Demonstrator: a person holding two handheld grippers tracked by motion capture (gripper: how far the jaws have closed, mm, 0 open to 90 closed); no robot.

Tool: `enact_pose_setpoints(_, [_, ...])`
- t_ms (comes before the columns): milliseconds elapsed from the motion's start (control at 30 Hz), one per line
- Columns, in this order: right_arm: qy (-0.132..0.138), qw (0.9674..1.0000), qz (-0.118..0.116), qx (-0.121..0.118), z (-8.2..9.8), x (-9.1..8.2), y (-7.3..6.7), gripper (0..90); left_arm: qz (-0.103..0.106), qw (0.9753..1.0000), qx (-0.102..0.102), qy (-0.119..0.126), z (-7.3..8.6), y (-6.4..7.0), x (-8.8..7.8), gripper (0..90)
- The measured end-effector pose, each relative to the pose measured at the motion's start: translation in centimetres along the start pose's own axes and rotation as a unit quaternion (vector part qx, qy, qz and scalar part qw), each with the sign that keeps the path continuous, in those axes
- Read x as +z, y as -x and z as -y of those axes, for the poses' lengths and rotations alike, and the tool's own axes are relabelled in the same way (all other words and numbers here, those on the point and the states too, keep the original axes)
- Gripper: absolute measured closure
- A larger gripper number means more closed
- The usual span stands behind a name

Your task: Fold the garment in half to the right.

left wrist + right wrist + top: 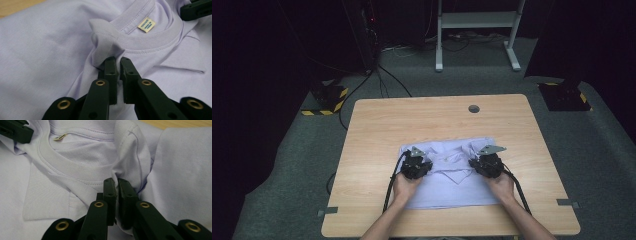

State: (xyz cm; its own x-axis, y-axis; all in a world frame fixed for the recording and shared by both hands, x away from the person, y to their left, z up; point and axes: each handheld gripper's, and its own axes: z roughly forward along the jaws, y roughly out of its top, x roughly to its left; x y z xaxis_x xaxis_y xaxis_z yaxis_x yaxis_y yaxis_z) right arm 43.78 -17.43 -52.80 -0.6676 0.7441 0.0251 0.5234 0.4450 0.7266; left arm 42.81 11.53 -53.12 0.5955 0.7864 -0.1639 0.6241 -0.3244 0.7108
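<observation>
**Both claws pinch the shirt near its collar**

The lilac shirt lies at the near middle of the table. The left claw is closed on a fold at 9 o'clock of the collar; the right claw is closed on cloth at 3 o'clock. Lift both together and evenly, so the cloth does not slip. The folded sleeves may drag. A desk frame stands at 12 o'clock, well apart.

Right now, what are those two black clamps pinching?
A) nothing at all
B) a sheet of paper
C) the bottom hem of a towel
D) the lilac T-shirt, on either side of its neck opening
D: the left gripper and the right gripper each have their jaws shut on a fold of the lilac T-shirt beside its ribbed collar.
</observation>
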Motion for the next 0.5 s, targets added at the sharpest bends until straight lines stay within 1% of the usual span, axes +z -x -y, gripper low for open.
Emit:
enact_pose_setpoints(33, [0.000,1.0000,0.002,0.001,-0.2,0.2,0.2,85.3,0.000,1.0000,0.000,0.000,0.0,0.0,0.0,85.5])
enact_pose_setpoints(67, [-0.002,1.0000,0.005,0.003,-0.5,0.5,0.4,85.3,-0.003,1.0000,-0.006,0.000,-0.7,-0.6,0.5,85.5])
enact_pose_setpoints(133, [-0.003,0.9999,0.011,0.009,-1.2,1.1,1.1,85.3,-0.005,0.9999,-0.015,0.006,-1.4,-1.3,1.2,85.4])
enact_pose_setpoints(167, [-0.004,0.9998,0.015,0.012,-1.6,1.5,1.4,85.3,-0.006,0.9998,-0.015,0.009,-1.7,-1.7,1.5,85.4])
enact_pose_setpoints(233, [-0.008,0.9996,0.021,0.019,-2.5,2.1,2.1,85.3,-0.005,0.9996,-0.021,0.016,-2.4,-2.3,2.1,85.4])
enact_pose_setpoints(267, [-0.007,0.9995,0.022,0.021,-2.9,2.3,2.5,85.3,-0.003,0.9994,-0.025,0.024,-2.8,-2.6,2.1,85.4])
enact_pose_setpoints(333, [0.001,0.9993,0.024,0.027,-3.5,2.2,2.9,85.4,0.002,0.9987,-0.028,0.042,-3.2,-2.7,1.6,85.4])
enact_pose_setpoints(367, [0.010,0.9992,0.025,0.030,-3.7,1.9,3.0,85.4,0.003,0.9985,-0.023,0.050,-3.4,-2.6,1.0,85.4])
enact_pose_setpoints(433, [0.027,0.9990,0.024,0.027,-3.8,0.7,2.7,85.3,0.005,0.9979,-0.010,0.063,-3.4,-2.1,-0.2,85.4])
enact_pose_setpoints(500, [0.039,0.9988,0.023,0.020,-3.4,-0.4,2.1,85.3,0.007,0.9978,0.000,0.066,-3.0,-1.4,-1.1,85.3])
